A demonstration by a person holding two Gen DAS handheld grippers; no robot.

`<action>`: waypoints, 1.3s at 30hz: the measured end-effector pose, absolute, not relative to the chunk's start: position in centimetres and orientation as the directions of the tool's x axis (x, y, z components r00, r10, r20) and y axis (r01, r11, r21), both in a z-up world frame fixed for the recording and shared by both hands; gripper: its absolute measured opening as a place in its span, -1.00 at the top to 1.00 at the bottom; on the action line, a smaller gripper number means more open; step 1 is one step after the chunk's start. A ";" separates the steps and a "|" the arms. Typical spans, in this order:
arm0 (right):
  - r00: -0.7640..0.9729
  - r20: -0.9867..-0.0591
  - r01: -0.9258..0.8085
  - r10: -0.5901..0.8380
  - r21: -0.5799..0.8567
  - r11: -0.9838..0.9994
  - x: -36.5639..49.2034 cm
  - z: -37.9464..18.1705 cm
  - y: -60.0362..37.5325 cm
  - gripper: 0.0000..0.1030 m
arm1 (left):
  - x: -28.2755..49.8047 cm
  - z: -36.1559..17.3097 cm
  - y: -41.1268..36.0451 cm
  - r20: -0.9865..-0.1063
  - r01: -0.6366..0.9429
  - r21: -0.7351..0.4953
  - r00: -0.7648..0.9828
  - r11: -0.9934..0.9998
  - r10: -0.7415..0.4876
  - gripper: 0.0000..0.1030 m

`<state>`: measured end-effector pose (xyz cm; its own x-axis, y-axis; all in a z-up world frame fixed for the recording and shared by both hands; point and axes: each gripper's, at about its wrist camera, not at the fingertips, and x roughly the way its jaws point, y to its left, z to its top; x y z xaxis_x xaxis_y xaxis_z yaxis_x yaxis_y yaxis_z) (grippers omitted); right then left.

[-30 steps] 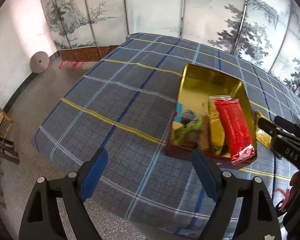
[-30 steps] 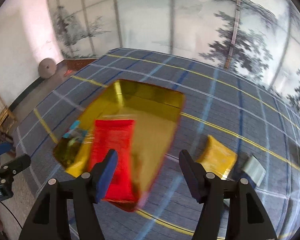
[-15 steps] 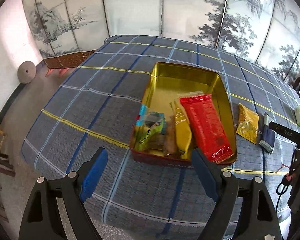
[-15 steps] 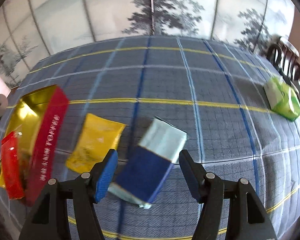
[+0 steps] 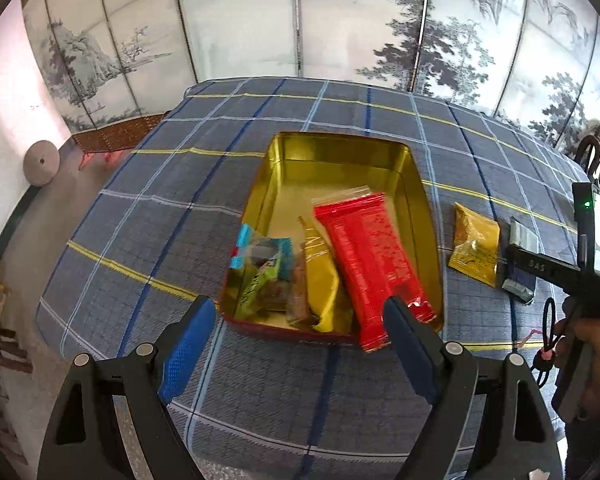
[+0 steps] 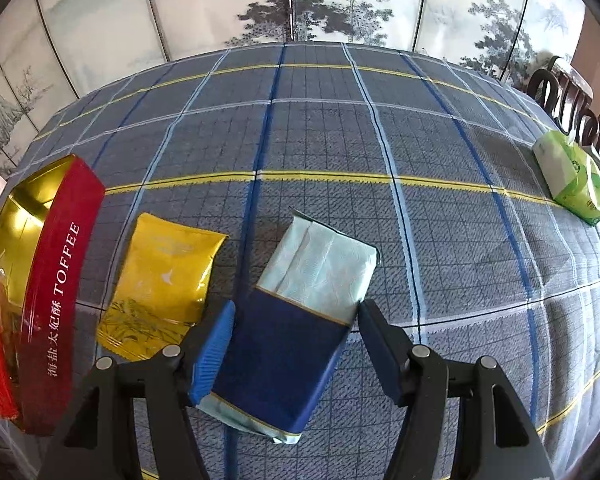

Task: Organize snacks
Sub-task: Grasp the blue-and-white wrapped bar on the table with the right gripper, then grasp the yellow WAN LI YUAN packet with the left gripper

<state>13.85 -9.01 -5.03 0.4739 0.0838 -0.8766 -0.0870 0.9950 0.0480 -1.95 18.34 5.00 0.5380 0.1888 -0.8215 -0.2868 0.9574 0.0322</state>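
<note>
Snacks fill the tin; both grippers' jaws gape wide, holding nothing.

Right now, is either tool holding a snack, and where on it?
No. The left tool hangs open before the tin. The right tool straddles the blue packet, pads not touching it.

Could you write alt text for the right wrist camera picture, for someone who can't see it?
An open two-finger gripper straddles a blue and pale-green packet lying on a checked tablecloth. A yellow packet and a red toffee tin lie to its left, a green pack far right.
</note>
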 end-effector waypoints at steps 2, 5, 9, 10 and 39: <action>0.478 -0.873 -0.092 0.097 0.060 0.994 13.6 -5.2 -9.3 -0.26 | -1.6 5.0 17.7 -0.821 -0.272 0.035 0.541 0.962 0.183 -0.61; 0.485 -0.868 -0.115 0.104 0.055 0.992 13.1 -5.3 -9.6 -0.26 | -1.0 5.0 16.7 -0.821 -0.249 0.040 0.543 0.968 0.174 -0.61; 0.509 -0.855 -0.163 0.098 0.016 0.987 12.4 -5.5 -9.7 -0.16 | -0.1 5.1 15.0 -0.820 -0.210 0.045 0.551 0.977 0.156 -0.61; 0.513 -0.852 -0.171 0.104 0.018 0.985 12.4 -5.6 -9.8 -0.15 | 0.2 5.1 14.6 -0.819 -0.201 0.047 0.552 0.978 0.153 -0.61; 0.618 -0.774 -0.226 0.137 -0.008 0.974 14.9 -6.3 -21.2 -0.05 | 9.3 0.0 2.7 -0.836 0.044 0.018 0.548 0.999 -0.009 -0.62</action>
